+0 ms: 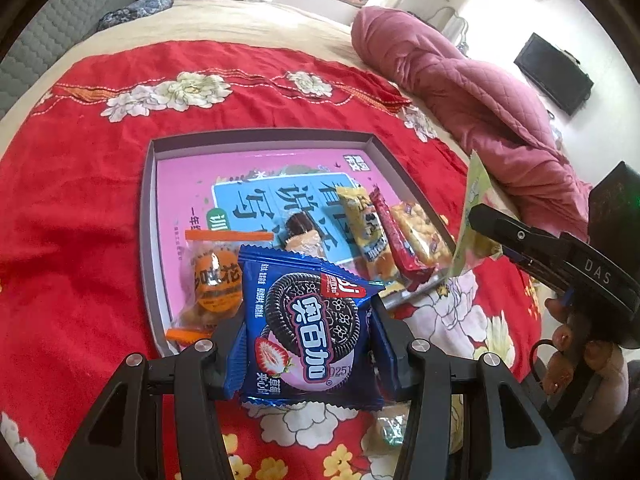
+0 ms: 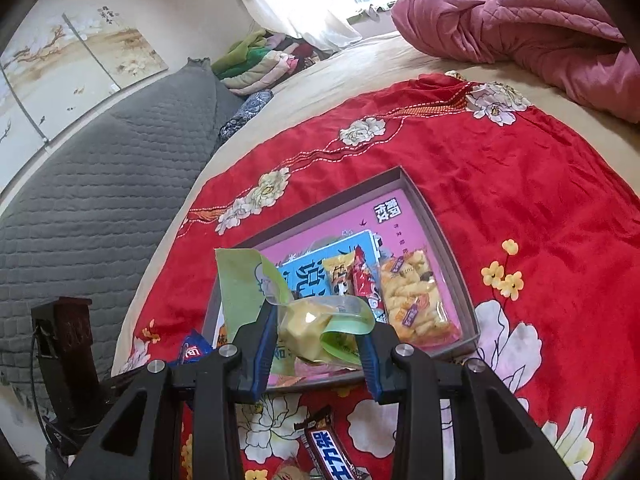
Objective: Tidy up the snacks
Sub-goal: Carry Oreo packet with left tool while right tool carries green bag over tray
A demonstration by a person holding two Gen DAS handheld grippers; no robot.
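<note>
My left gripper (image 1: 306,330) is shut on a blue Oreo packet (image 1: 308,328) and holds it above the near edge of the grey box (image 1: 147,216). My right gripper (image 2: 316,332) is shut on a green-and-clear snack packet (image 2: 308,320) over the box's near edge (image 2: 434,216); the packet also shows in the left wrist view (image 1: 472,220). Inside the box lie an orange pastry packet (image 1: 212,280), a chocolate piece (image 1: 298,232), a yellow bar (image 1: 366,232), a red bar (image 1: 394,236) and a clear cracker packet (image 2: 412,300).
A brown chocolate bar (image 2: 330,452) lies on the red flowered cloth (image 2: 520,200) in front of the box. A small wrapped sweet (image 1: 390,430) lies under my left gripper. A pink quilt (image 1: 460,92) is at the far right, a grey cushion (image 2: 100,184) at the left.
</note>
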